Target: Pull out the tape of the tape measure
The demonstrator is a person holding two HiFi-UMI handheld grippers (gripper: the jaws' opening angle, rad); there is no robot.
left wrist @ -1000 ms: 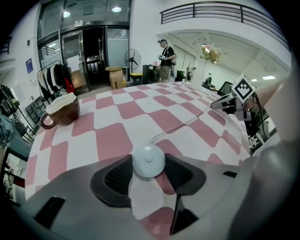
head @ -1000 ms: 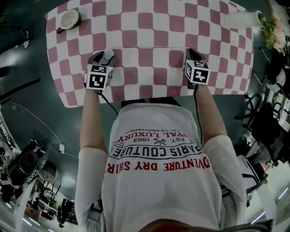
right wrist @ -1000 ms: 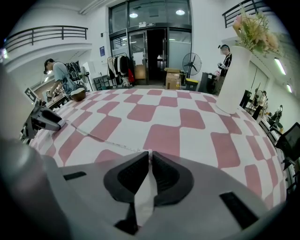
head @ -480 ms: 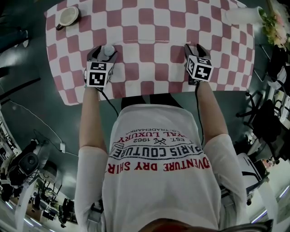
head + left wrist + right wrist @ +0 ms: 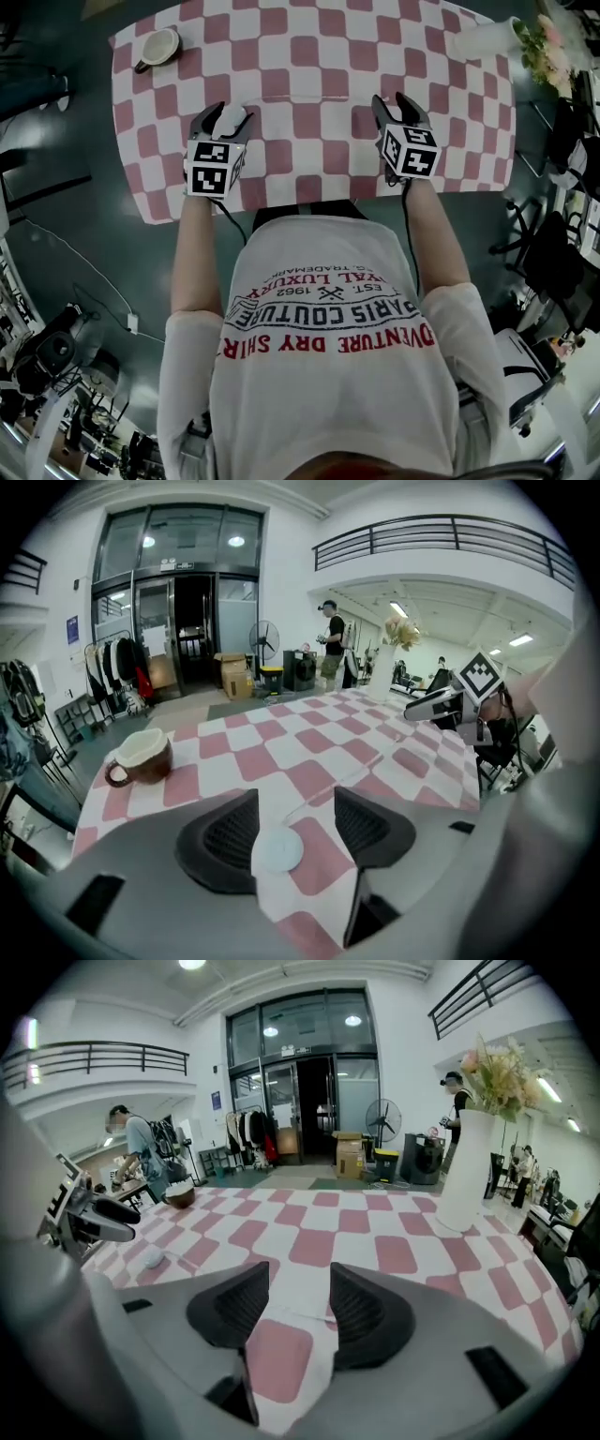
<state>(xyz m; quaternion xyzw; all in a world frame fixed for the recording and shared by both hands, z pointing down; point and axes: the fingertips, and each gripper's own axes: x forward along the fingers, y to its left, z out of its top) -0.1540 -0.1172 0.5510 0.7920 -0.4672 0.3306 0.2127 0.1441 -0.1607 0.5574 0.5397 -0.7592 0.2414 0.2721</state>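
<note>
Wide view first: the checked table (image 5: 319,141) looks calm, with the cup (image 5: 159,45) off in one far corner and the vase (image 5: 483,39) in the other, both well clear of the action. And up come both arms together! A second ago the two tools were down on the cloth. Now the left gripper (image 5: 295,803) and the right gripper (image 5: 298,1279) hang above it, tilted down at the table, well apart from each other. The right one was pinched together a moment back, and its jaws have just sprung wide. There is only cloth between them, with the thin end of the tape (image 5: 305,1314) lying on the cloth below the gap and no pad touching it. The left jaws have been moving too, spreading out and then easing in a touch, and they stand apart with nothing clamped. Directly below that gap sits the tape measure (image 5: 278,848), a small white round case lying flat on the cloth and let go. From it the thin line of tape runs out across the squares toward the right side, and it has not snapped back in. My read is that the pull itself is done. The tape lies drawn out across the table between the two hands, both grips have been released, and this looks like backing off at the finish, not lining up for another tug.
</note>
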